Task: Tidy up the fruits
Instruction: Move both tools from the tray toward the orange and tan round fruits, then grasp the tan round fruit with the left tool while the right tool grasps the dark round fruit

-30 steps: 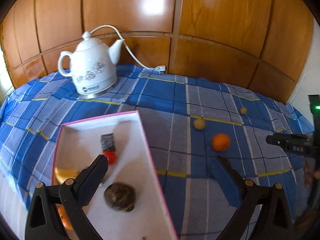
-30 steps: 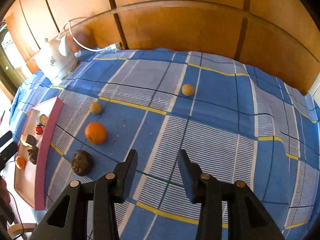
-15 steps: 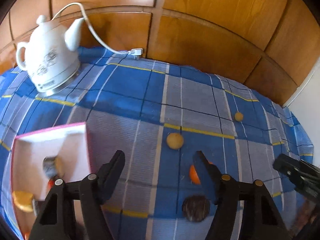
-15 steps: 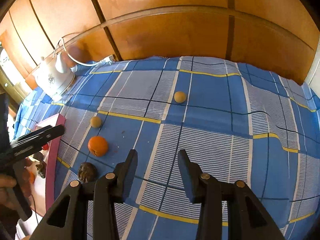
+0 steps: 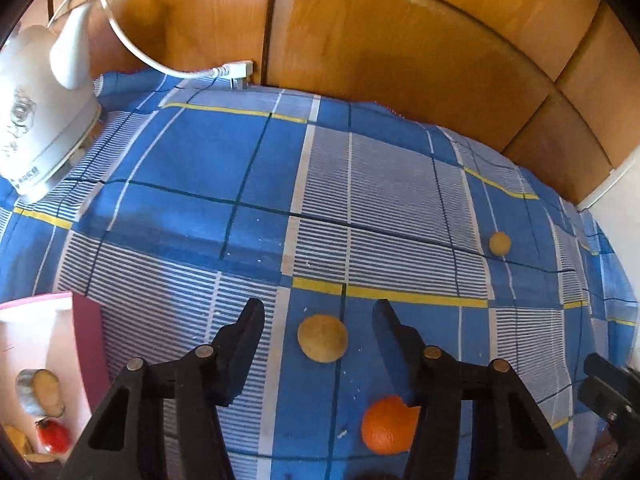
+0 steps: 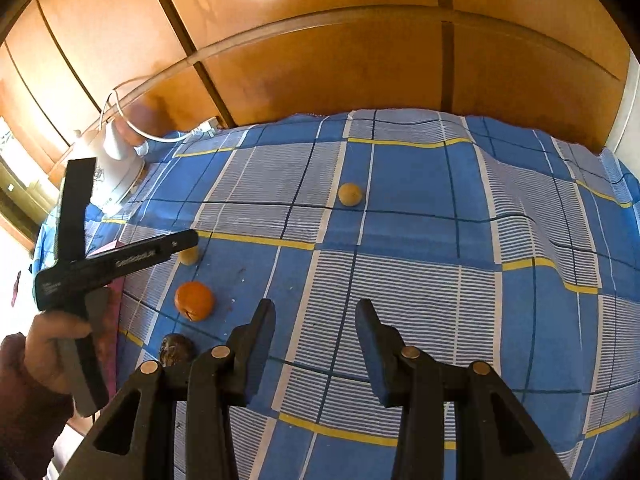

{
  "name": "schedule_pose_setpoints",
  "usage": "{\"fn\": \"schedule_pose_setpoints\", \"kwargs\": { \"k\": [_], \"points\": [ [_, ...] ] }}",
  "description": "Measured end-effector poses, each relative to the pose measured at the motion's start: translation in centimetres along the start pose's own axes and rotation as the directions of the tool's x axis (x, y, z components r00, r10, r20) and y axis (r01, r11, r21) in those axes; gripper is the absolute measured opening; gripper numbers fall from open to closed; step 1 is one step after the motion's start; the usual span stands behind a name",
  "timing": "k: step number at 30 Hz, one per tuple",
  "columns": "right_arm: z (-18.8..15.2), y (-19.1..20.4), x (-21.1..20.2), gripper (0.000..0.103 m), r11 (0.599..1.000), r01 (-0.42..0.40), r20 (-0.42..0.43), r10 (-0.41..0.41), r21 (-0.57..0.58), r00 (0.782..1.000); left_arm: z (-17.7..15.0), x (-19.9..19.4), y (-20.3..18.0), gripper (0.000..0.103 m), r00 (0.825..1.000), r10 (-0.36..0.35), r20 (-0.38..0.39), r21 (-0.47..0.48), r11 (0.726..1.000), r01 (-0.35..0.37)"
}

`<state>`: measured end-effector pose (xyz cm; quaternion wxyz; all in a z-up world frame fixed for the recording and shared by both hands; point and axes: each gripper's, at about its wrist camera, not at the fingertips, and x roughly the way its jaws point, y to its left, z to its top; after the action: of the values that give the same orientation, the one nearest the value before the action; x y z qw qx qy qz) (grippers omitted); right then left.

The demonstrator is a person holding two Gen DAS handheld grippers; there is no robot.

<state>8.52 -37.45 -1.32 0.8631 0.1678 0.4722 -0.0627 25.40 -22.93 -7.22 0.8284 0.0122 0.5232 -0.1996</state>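
Left tongs (image 5: 318,312): closing around a tan round fruit (image 5: 322,338) lying on the blue checked cloth (image 5: 240,184), pads not touching it. Right tongs (image 6: 316,312): standing apart, holding nothing. Orange (image 5: 386,424) lying just beside; pink tray (image 5: 86,336) sitting left.

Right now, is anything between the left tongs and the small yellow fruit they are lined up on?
Nothing visible. The left tongs are closing with the small yellow fruit between the fingers, only bare tablecloth around it. The orange lies nearer the camera, off to the side.
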Motion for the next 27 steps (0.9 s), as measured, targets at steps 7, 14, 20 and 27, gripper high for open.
{"fn": "schedule_pose_setpoints", "kwargs": {
  "k": [7,14,20,27],
  "points": [
    [0.0,0.1,0.2,0.042,1.000,0.010,-0.002,-0.010,-0.012,1.000,-0.6,0.8,0.5,0.027,1.000,-0.010,0.003,0.011,1.000,0.010],
    [-0.2,0.2,0.4,0.042,0.999,0.034,-0.007,-0.035,-0.028,0.999,-3.0,-3.9,1.0,0.027,0.995,-0.029,0.090,0.040,0.999,0.026],
    [-0.5,0.5,1.1,0.042,0.997,0.053,-0.033,-0.054,-0.051,0.998,-8.5,-8.5,0.4,0.027,0.990,-0.042,0.138,0.110,0.994,0.027],
    [-1.0,0.8,2.1,0.042,0.994,0.074,-0.067,-0.079,-0.085,0.995,-15.4,-10.2,-1.1,0.027,0.989,-0.050,0.139,0.201,0.979,0.021]
  ]
}}
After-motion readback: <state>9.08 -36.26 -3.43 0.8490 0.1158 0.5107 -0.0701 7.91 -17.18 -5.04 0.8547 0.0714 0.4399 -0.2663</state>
